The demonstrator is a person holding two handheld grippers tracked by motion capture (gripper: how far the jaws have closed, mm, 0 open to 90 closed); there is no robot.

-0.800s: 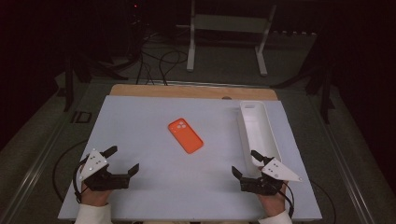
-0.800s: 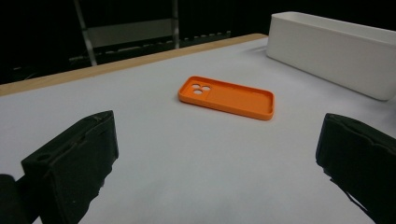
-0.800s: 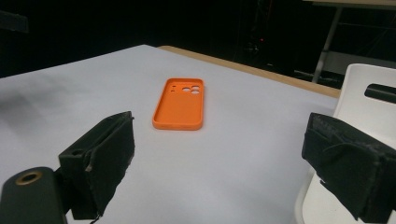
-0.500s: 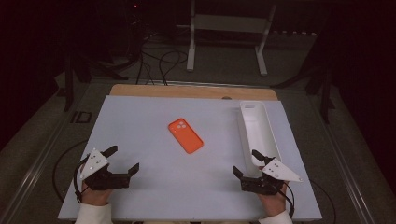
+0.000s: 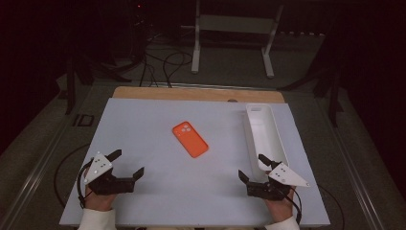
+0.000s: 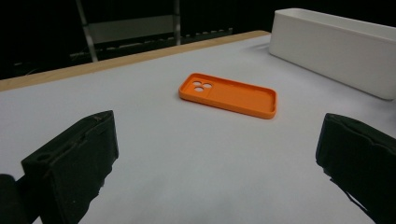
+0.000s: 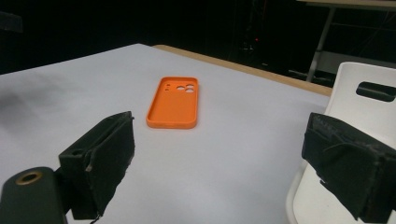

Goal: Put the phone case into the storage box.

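An orange phone case (image 5: 190, 139) lies flat, inner side up, in the middle of the white table (image 5: 143, 120); it also appears as the orange case (image 6: 229, 94) in the left gripper view and the orange case (image 7: 173, 102) in the right gripper view. My left gripper (image 5: 128, 164) rests at the near left, open, nothing between its jaws. At the near right my right gripper (image 5: 253, 168) is open too, just in front of the near end of a long white tray (image 5: 277, 139). Both stand well short of the case.
The white tray (image 6: 336, 56) runs front to back along the table's right side, and its inside looks bare. A wooden strip (image 5: 191, 93) edges the far side of the table. Beyond it stand a metal stand (image 5: 234, 38) and cables on a dark floor.
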